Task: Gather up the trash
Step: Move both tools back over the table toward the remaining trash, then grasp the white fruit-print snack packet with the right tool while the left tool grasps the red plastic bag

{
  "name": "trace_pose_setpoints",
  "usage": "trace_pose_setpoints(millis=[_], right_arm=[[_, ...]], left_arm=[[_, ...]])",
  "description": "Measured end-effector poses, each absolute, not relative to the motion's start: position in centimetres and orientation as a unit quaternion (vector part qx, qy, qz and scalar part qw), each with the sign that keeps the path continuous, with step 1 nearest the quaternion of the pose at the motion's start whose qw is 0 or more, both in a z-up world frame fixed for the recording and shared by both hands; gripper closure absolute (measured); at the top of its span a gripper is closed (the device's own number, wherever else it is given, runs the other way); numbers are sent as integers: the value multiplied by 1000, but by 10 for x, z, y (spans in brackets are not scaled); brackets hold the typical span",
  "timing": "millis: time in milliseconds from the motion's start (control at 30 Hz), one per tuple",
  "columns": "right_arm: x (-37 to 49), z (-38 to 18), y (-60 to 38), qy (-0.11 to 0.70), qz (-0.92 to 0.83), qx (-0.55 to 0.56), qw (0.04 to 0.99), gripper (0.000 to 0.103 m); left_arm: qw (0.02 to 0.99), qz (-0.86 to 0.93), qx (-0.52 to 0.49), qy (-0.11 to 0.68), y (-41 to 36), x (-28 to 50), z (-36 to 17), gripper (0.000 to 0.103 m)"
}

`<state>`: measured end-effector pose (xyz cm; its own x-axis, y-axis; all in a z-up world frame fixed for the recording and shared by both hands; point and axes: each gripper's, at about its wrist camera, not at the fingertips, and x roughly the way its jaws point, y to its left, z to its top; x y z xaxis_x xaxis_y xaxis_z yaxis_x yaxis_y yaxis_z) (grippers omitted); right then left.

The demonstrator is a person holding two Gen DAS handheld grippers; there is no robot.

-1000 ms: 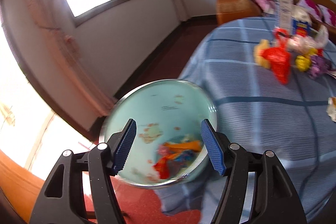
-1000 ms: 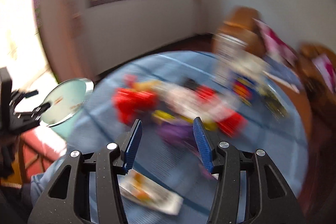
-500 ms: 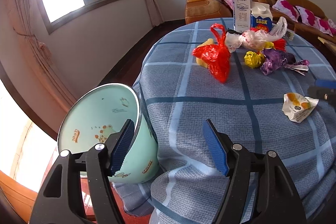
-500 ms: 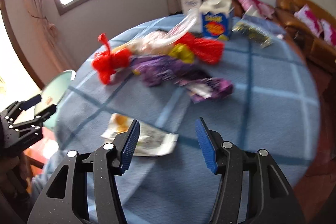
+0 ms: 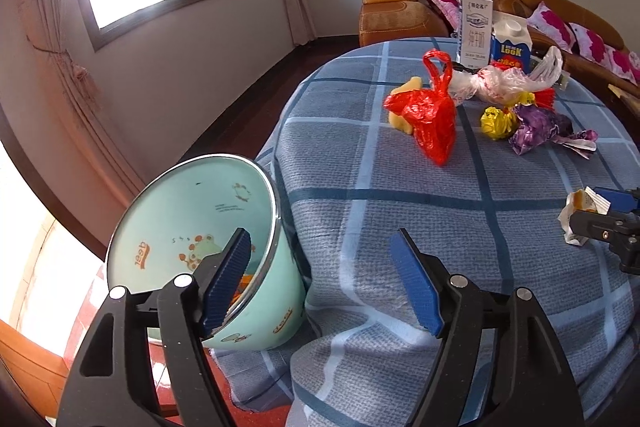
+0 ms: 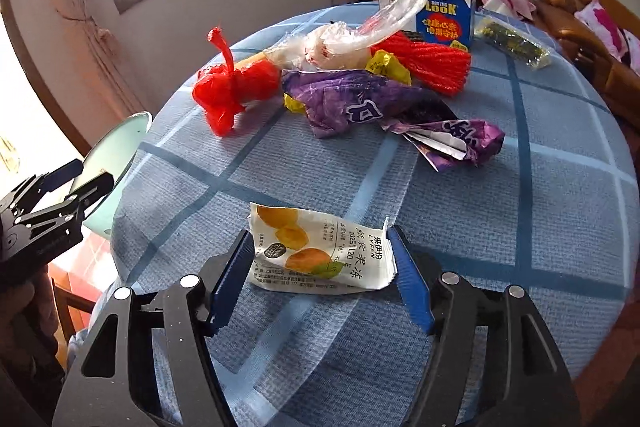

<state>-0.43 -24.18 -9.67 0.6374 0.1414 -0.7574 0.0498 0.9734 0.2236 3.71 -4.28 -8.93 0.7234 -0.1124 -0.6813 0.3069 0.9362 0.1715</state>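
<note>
A white snack wrapper with orange fruit print [image 6: 320,251] lies flat on the blue checked tablecloth [image 6: 520,195]. My right gripper [image 6: 322,279] is open with its fingers on either side of the wrapper; it also shows in the left wrist view [image 5: 608,223] beside the wrapper [image 5: 580,207]. My left gripper [image 5: 320,283] is open and empty, over the table edge beside the mint-green bin [image 5: 192,227], which holds some trash. More trash lies further back: a red bag [image 6: 232,87], a purple wrapper [image 6: 360,103], a yellow wrapper [image 6: 388,65] and a clear bag [image 6: 352,39].
Two cartons [image 6: 444,11] stand at the table's far side, with a red bundle [image 6: 432,67] and a dark packet [image 6: 512,41] near them. A brown sofa with pink cushions [image 5: 560,23] is behind the table. The bin [image 6: 116,163] stands off the table's left edge.
My right gripper has moved down and forward over the table until its fingers straddle the white wrapper. My left gripper has swung from over the bin towards the table edge.
</note>
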Motion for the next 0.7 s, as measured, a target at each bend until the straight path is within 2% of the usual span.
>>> trace_pose_setpoints(millis=[200, 467, 533, 633, 667, 700], right_arm=[[-10, -95, -245, 418, 35, 101, 902, 39], [-26, -48, -290, 342, -43, 77, 936, 36], [-25, -44, -305, 337, -64, 78, 936, 36], [-17, -44, -329, 337, -88, 89, 933, 36], [-14, -44, -336, 335, -92, 93, 933, 36], [-12, -45, -339, 334, -94, 95, 933, 36]], left_arm=[[918, -133, 130, 349, -57, 42, -82, 32], [922, -158, 126, 331, -102, 73, -69, 32], [922, -160, 126, 331, -116, 83, -70, 35], [916, -163, 127, 343, -134, 100, -78, 52], [912, -166, 129, 351, -139, 107, -82, 62], [907, -173, 130, 362, -143, 113, -87, 78]])
